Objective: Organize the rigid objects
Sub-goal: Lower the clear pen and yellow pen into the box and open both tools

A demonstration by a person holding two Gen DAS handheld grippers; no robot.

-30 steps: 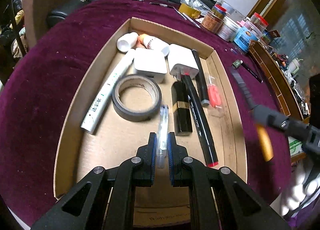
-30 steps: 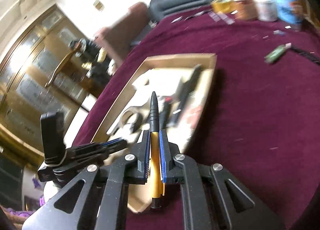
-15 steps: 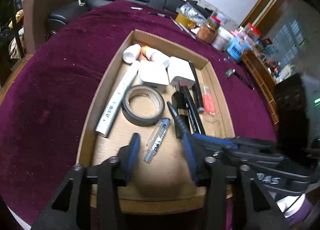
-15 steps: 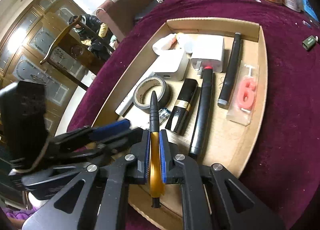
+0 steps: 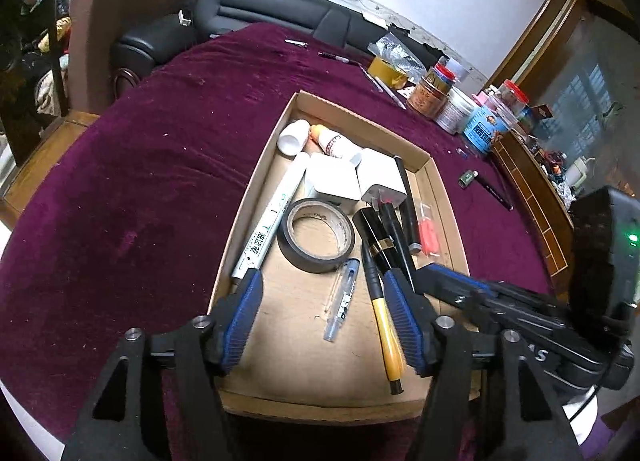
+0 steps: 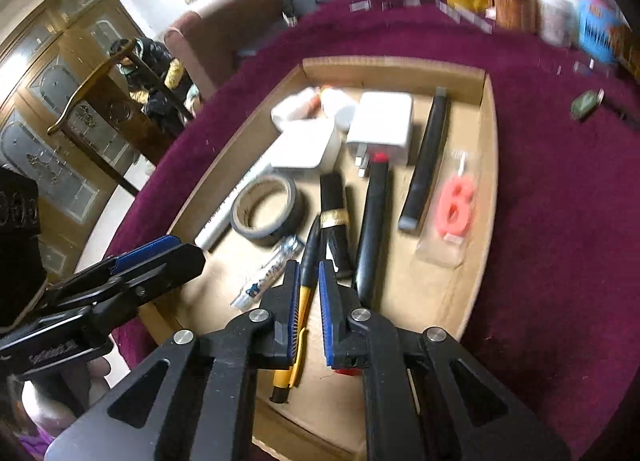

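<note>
Inside the box [image 5: 256, 197], your yellow pen [image 6: 303, 281] lies on the cardboard floor between the clear pen [image 5: 340, 301] and the black marker [image 6: 372, 229]. Your right gripper [image 6: 308, 281] straddles it with jaws slightly parted, no longer pinching. Your left gripper [image 5: 320, 293] hangs wide apart above the clear pen, holding nothing.
</note>
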